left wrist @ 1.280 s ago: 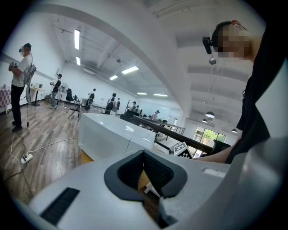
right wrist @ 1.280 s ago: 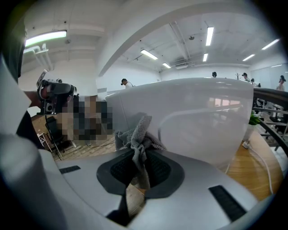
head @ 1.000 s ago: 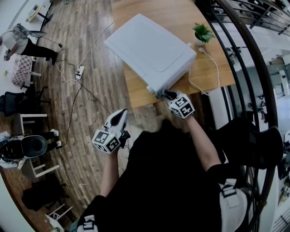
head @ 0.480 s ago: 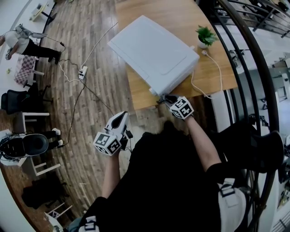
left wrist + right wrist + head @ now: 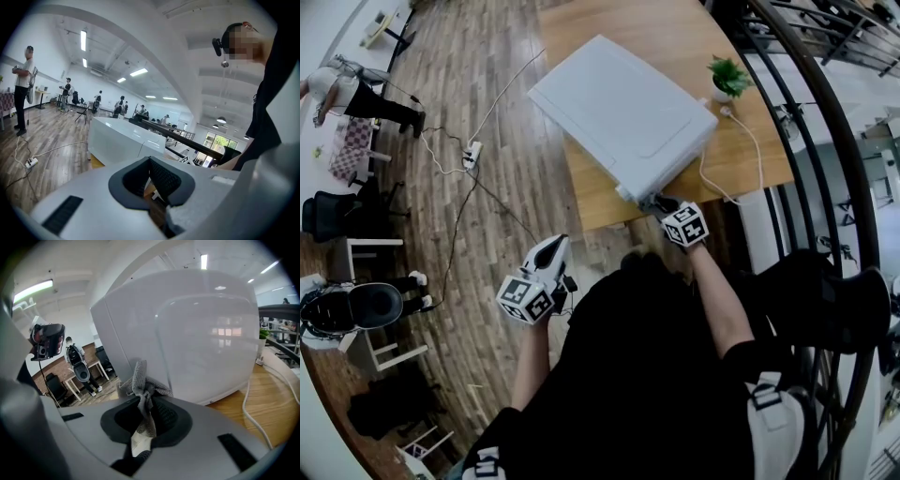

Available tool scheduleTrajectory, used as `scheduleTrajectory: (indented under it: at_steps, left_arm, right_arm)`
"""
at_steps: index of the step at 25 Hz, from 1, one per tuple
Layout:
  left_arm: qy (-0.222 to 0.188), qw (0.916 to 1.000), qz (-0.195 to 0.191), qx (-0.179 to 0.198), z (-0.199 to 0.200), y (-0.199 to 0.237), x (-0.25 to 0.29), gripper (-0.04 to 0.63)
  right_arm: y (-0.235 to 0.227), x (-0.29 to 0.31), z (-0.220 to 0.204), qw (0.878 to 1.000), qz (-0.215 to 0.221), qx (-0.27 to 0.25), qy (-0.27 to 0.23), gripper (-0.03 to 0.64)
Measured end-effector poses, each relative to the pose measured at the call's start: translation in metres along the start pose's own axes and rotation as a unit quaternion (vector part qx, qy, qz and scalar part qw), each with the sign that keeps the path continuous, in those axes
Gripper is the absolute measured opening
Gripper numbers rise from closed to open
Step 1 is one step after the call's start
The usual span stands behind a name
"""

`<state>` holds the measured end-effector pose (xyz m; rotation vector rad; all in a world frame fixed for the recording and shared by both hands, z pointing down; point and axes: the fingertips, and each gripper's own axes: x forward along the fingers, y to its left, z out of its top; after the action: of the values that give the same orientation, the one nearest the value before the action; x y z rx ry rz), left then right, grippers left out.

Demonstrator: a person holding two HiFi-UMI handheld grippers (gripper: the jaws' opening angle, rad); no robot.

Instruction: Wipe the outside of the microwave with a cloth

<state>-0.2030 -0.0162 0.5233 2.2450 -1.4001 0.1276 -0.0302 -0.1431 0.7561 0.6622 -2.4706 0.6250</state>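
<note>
Head view shows the brown wooden table carrying your white boxy microwave. Your right gripper sits at the microwave's near corner, jaws pinching the grey woven cloth. Your left gripper, jaws pressed together on nothing, hangs well apart from the microwave, over the floor

The person wears a black short-sleeved top; the pale grey left gripper and right gripper each carry a black-and-white marker cube.

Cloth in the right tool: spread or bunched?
Bunched. The cloth is a crumpled wad pinched in the right tool, by the microwave.
</note>
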Motion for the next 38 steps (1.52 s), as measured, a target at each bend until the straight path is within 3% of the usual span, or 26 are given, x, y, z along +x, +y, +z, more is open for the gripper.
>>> scheduleTrajectory:
  at_steps: [13, 22, 38]
  left_arm:
    - [0.026, 0.9944, -0.09, 0.049, 0.024, 0.024, 0.006, 0.003]
    - [0.04, 0.9883, -0.136, 0.056, 0.022, 0.023, 0.02, 0.002]
    - [0.021, 0.9932, -0.105, 0.045, 0.031, 0.018, 0.053, 0.003]
  right_arm:
    - [-0.031, -0.018, 0.013, 0.991, -0.107, 0.061, -0.045, 0.038]
    - [-0.05, -0.025, 0.015, 0.982, -0.161, 0.084, -0.048, 0.038]
    - [-0.11, -0.044, 0.034, 0.98, -0.172, 0.081, -0.056, 0.038]
